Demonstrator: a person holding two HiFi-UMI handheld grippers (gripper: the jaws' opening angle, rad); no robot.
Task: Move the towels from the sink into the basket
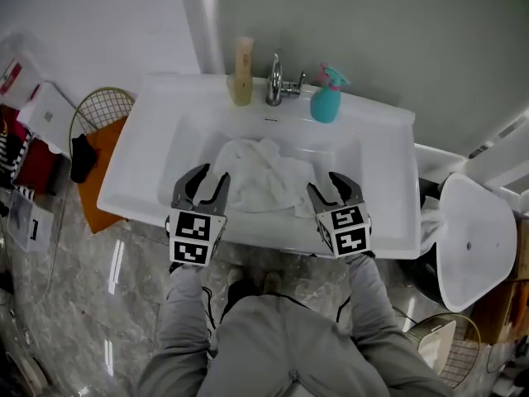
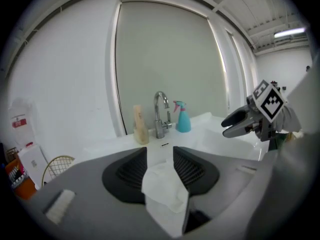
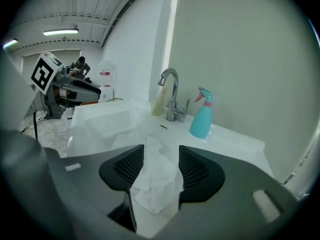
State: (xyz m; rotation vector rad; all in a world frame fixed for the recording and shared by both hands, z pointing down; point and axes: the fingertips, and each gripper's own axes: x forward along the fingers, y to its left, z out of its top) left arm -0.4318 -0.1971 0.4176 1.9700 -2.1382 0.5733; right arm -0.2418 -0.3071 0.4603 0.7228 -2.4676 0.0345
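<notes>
Since the towels (image 1: 263, 176) are limp, light white cloth heaped mid-basin in the sink (image 1: 140, 168), a raised fold should lift easily but trail. Left gripper (image 1: 213, 174), at the heap's 8 o'clock: jaws partly apart, cloth showing between them, nothing pinched. Right gripper (image 1: 322, 180), at 4 o'clock: jaws wider, likewise holding nothing.

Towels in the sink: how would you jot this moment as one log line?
towels: heaped in sink | left gripper: open, by towels' left edge | right gripper: open, by towels' right edge | held: nothing
</notes>
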